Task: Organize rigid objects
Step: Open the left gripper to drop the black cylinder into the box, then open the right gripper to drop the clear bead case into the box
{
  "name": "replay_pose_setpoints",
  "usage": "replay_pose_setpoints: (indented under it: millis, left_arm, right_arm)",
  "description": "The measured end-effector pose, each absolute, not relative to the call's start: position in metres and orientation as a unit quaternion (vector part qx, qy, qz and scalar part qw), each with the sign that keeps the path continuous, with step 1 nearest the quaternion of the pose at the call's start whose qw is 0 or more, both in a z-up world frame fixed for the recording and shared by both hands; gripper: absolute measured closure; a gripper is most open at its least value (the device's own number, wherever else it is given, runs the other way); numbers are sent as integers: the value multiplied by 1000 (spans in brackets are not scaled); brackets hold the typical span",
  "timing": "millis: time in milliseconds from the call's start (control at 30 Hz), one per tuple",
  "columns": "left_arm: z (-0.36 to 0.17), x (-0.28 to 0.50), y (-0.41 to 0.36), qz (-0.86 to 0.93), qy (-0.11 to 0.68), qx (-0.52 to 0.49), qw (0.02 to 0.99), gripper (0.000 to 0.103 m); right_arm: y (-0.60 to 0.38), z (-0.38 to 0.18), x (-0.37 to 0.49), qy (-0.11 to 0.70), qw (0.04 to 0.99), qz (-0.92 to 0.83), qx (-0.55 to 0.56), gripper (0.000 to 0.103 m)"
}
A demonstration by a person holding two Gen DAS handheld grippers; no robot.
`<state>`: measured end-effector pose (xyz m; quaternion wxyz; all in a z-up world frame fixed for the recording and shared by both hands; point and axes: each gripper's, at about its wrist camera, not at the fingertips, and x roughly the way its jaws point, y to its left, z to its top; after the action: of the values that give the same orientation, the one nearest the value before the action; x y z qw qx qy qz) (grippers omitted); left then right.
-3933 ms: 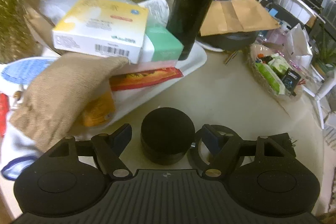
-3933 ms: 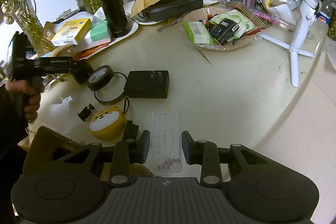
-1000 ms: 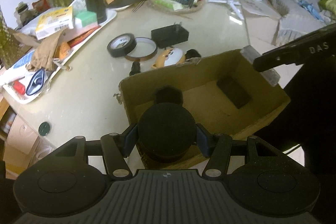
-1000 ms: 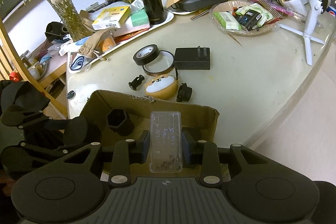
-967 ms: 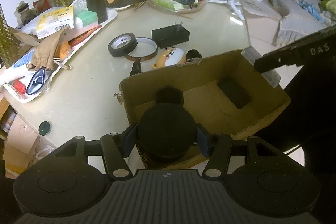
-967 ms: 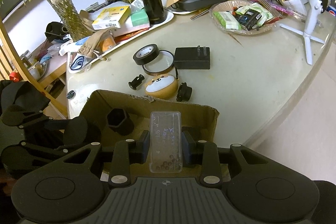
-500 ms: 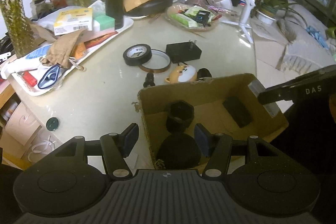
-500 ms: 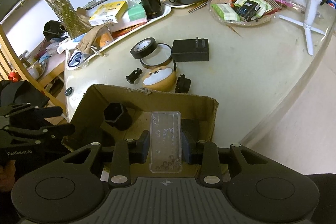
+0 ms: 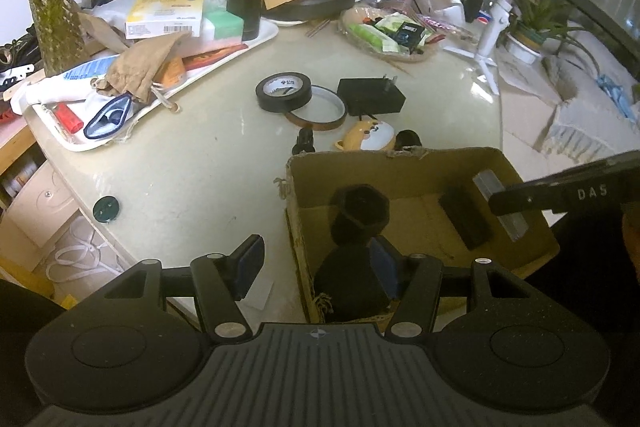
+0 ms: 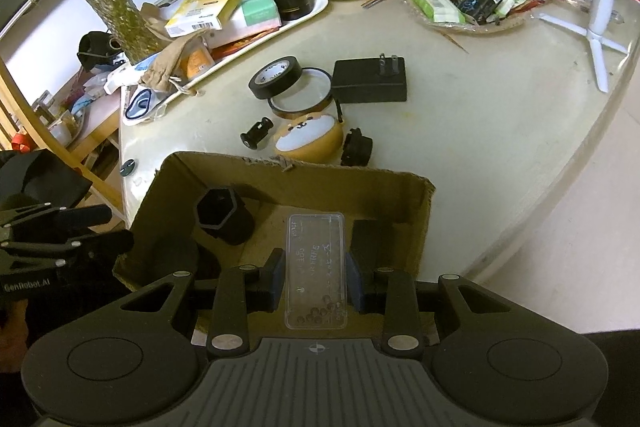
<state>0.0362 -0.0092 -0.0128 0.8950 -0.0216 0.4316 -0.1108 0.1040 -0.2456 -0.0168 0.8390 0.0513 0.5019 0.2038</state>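
Pointing lengthwise straight ahead over the cardboard box (image 10: pixel 424 211), clear case (image 10: pixel 316 271) pinched in the right claw (image 10: pixel 315 281).

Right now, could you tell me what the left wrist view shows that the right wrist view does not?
Only the left wrist view shows the round black puck lying in the near corner of the box, with the open left gripper above it, its jaws apart and empty. Only the right wrist view shows the right gripper shut on the clear case from behind, with small beads visible at its near end. Both show the hexagonal black piece inside the box, the tape roll, the charger and the dog-faced case.
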Motion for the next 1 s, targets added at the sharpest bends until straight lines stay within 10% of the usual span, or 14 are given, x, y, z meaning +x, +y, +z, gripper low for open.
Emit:
replay_pose_setpoints:
  millis: [233, 367, 567, 1000]
  left_arm:
    - [-15, 37, -10, -111, 438, -17, 892, 45]
    - [-15, 38, -9, -113, 438, -21, 892, 45]
    - [-15, 39, -11, -116, 443, -19, 889, 45]
    - [-10, 45, -21, -136, 434, -3, 890, 45]
  right_arm:
    - [-234, -18, 113, 501, 837, 216, 53, 65]
    - [-229, -15, 112, 484, 845, 224, 36, 22]
    - [-229, -7, 110, 465, 854, 233, 30, 1]
    - [-243, -8, 117, 458, 865, 204, 35, 0]
